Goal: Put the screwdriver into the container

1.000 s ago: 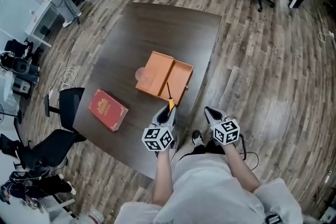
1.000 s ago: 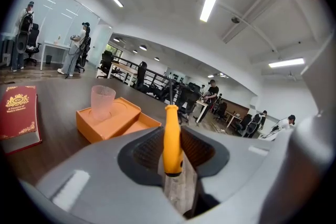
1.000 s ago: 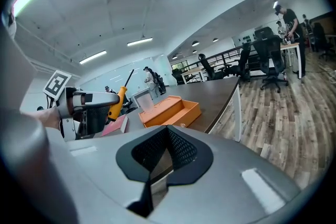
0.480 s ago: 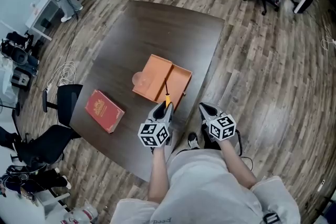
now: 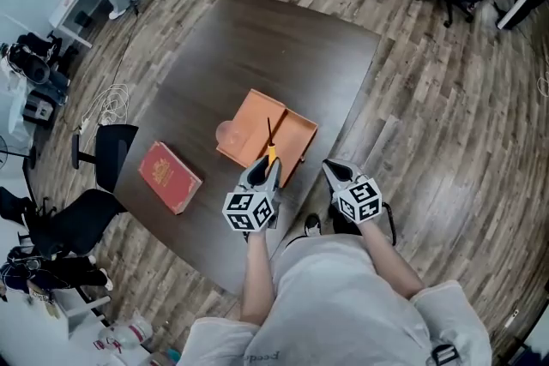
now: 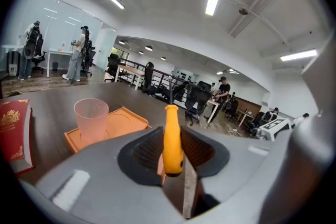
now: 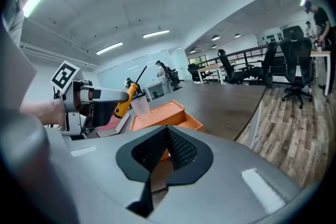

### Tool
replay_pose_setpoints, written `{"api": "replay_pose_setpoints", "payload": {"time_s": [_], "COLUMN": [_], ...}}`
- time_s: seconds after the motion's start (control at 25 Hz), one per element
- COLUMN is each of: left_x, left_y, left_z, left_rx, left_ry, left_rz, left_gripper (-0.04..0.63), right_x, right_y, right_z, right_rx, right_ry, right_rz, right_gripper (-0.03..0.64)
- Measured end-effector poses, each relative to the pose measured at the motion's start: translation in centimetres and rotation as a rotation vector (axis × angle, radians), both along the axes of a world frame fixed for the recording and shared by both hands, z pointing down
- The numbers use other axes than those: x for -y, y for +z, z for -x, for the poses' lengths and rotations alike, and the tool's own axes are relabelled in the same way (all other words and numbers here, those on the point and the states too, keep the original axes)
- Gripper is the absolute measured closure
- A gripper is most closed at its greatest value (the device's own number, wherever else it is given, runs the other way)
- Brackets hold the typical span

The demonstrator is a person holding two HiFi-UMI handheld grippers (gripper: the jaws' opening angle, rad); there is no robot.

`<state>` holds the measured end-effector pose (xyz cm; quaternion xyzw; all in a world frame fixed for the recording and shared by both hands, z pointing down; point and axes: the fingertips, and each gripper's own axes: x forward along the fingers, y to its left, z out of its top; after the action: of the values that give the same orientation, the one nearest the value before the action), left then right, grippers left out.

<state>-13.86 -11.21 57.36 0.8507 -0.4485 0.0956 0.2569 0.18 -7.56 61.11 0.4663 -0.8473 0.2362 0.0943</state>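
Left gripper (image 5: 268, 169) pinches the screwdriver (image 5: 271, 152) by its yellow handle, shaft pointing up-frame over the orange container (image 5: 296, 135) at frame centre, just ahead of the jaws; right gripper (image 5: 329, 170), pressed together and empty, sits lower right.

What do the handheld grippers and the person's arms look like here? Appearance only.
The left gripper and right gripper match: light grey bodies tapering forward, black textured pads inside the jaws, and a white cube with black square markers behind. The person wears a pale grey short-sleeved T-shirt; forearms bare.
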Motion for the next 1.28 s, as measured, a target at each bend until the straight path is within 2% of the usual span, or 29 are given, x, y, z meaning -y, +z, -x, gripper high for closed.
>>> {"api": "replay_pose_setpoints", "payload": {"time_s": [0.2, 0.48, 0.68, 0.92, 1.28], "left_x": [1.7, 2.4, 2.4, 1.8, 0.0], "left_y": [0.2, 1.7, 3.6, 5.9, 7.5], "left_z": [0.3, 0.0, -0.1, -1.0, -0.3], "left_rx": [0.011, 0.059, 0.141, 0.234, 0.256], "left_ry": [-0.02, -0.034, -0.031, -0.049, -0.087], "left_rz": [-0.009, -0.003, 0.018, 0.055, 0.1], "left_gripper": [0.433, 0.433, 0.434, 0.434, 0.434], "right_x": [2.8, 5.9, 7.7, 8.5, 7.4], "right_y": [-0.1, 0.1, -0.4, 0.5, 2.1], "right_z": [0.1, 1.0, 2.0, 1.8, 1.6], "right_rx": [-0.042, -0.036, -0.025, -0.019, -0.035], "right_ry": [-0.07, -0.17, -0.246, -0.327, -0.396], "right_rz": [-0.03, -0.038, -0.077, -0.07, -0.046], "right_gripper": [0.615, 0.615, 0.615, 0.615, 0.615]}}
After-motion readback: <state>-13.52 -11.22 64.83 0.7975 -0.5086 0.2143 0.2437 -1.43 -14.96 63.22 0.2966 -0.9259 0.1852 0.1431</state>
